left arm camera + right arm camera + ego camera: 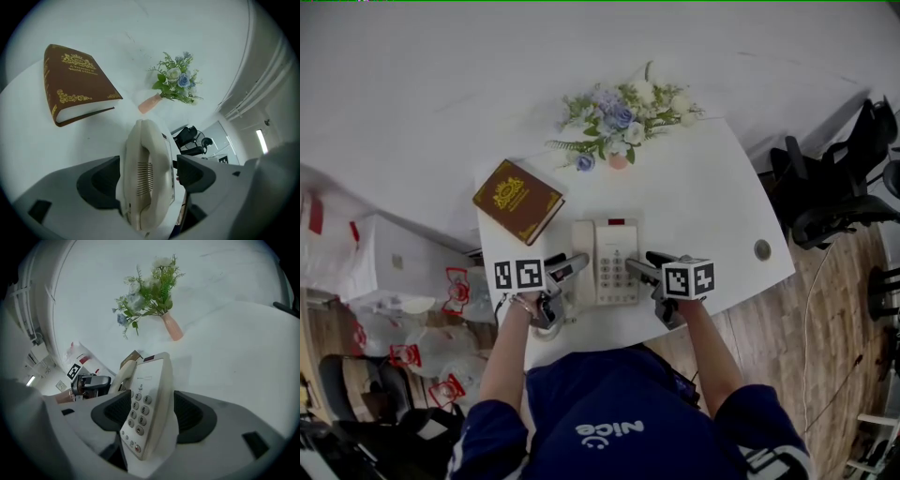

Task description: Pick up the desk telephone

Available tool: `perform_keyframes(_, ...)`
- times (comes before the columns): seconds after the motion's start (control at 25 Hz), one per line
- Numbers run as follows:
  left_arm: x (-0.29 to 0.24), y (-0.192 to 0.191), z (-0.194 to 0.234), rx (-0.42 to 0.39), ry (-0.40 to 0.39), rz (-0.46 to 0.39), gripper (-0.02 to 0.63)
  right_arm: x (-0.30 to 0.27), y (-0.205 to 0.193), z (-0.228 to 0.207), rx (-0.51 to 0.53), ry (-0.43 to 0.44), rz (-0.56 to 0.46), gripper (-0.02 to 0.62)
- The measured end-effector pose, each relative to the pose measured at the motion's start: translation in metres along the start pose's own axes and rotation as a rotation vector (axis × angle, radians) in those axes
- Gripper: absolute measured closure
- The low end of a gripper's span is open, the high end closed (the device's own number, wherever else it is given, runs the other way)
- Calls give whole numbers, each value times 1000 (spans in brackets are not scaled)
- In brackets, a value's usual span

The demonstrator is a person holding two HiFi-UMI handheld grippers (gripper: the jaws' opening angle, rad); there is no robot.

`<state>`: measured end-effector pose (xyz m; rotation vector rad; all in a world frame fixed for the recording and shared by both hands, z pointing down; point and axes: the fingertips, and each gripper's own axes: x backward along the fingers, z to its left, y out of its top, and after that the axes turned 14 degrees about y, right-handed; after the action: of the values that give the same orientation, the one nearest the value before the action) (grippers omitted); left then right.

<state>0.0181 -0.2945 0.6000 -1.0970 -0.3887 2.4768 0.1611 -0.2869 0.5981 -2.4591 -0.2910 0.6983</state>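
The left gripper [149, 176] has its jaws closed in on the phone's [616, 262] handset [140, 150] side, with the pads against the handset and the base edge beneath it. The right gripper [152, 411] has its jaws shut on the keypad edge, one pad over the keys and the other behind the casing. The phone sits mid-table just ahead of the person, held at 9 and 3 o'clock. No view settles whether it has left the surface.

It looks like a hard, smooth plastic shell, stiff and probably light, so the pads could slide on it. The handset only rests in its cradle and would likely roll off if the base tipped. Gripping both long sides, as here, and lifting evenly seems the sound hold, with the left jaws also pinning the handset down.

The table [712, 197] is white and bare around the phone. A brown book [517, 200] lies at 10 o'clock from it. A vase [619, 161] of flowers [619, 117] stands at 12 against the white wall, well apart from the phone. A round grommet [762, 249] sits at 3. Beyond the table, dark chairs [834, 187] stand at 2 o'clock on the wood floor [825, 375], and bags [455, 291] crowd the floor at 9.
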Motion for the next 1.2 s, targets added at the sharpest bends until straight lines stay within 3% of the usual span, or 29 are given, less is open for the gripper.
perform_keyframes(0.2,-12,-8,1,-17,-45,98,233,-8,-3,-10,-72,31,47,310)
perform_keyframes(0.32,-15,-13,1,-26,-55,110,233,-13,-9,-14,-84,31,80,310)
perform_keyframes(0.52,-24,-17,-4,37,-133,157,233,-28,-14,-14,-147,72,111,310)
perform_keyframes(0.76,-26,-19,-5,59,-176,166,229,-34,-17,-13,-242,139,105,311)
perform_keyframes(1.2,-27,-21,-6,78,-194,162,225,-33,-17,-15,-246,146,87,325)
